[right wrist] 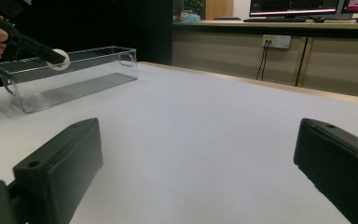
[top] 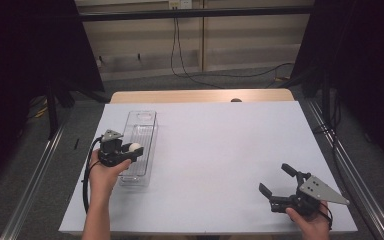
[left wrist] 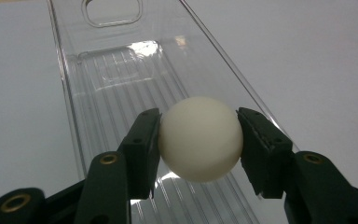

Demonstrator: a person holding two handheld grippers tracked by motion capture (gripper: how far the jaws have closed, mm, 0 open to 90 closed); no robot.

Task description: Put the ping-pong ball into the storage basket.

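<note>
The desk (top: 220, 150) fills the middle of the high view under a pale sheet. At its left side lies a clear tray (top: 141, 131), long and narrow, running up the frame. Over the tray's lower half the left tongs (top: 134, 149) clamp a white ball (top: 134, 147), one pad pressed to each side of it, above the ribbed floor. At lower right the right tongs (top: 276, 181) stand wide apart, holding nothing, well apart from the ball.
</note>
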